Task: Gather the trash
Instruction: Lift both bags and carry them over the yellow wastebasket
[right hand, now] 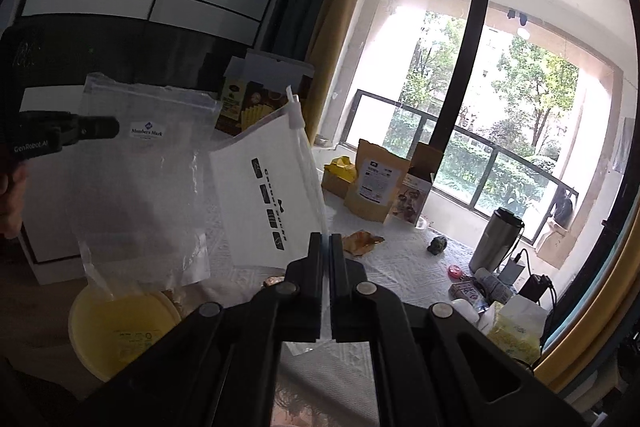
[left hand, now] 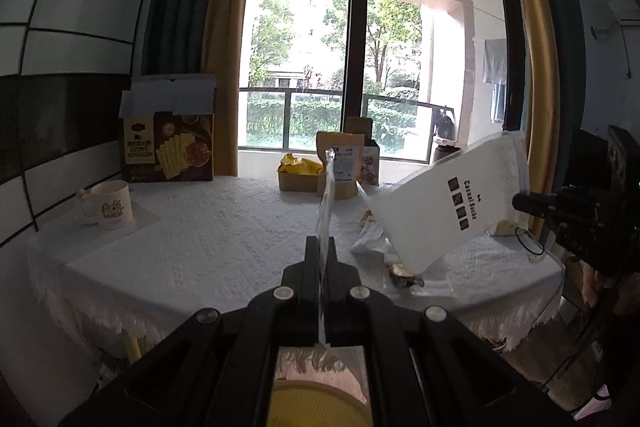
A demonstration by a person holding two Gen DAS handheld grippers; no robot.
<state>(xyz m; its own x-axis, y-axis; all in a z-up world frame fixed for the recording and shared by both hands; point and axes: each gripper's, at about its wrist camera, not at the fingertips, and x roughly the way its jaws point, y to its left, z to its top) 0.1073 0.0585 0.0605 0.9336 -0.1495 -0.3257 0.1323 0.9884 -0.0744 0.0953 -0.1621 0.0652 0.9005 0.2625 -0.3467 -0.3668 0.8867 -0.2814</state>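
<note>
My left gripper point(left hand: 321, 241) is shut on a clear zip bag point(left hand: 327, 187), which shows edge-on in the left wrist view. From the right wrist view that bag point(right hand: 148, 179) hangs flat with a small label, the left gripper point(right hand: 112, 129) pinching its left edge. My right gripper point(right hand: 326, 237) is shut on a white sock bag point(right hand: 272, 195) with black print. That white bag point(left hand: 452, 203) is tilted over the table's right side, held by the right gripper point(left hand: 520, 203). A yellow bin point(right hand: 120, 331) stands below both bags, in front of the table.
The white-clothed table point(left hand: 200, 235) carries a mug point(left hand: 108, 205), a food box point(left hand: 168, 143), kraft pouches point(left hand: 340, 163), a yellow wrapper point(left hand: 298, 165) and crumpled scraps point(left hand: 372, 235). A brown wrapper point(right hand: 362, 241), a steel flask point(right hand: 496, 243) and a tissue pack point(right hand: 512, 335) lie at the right.
</note>
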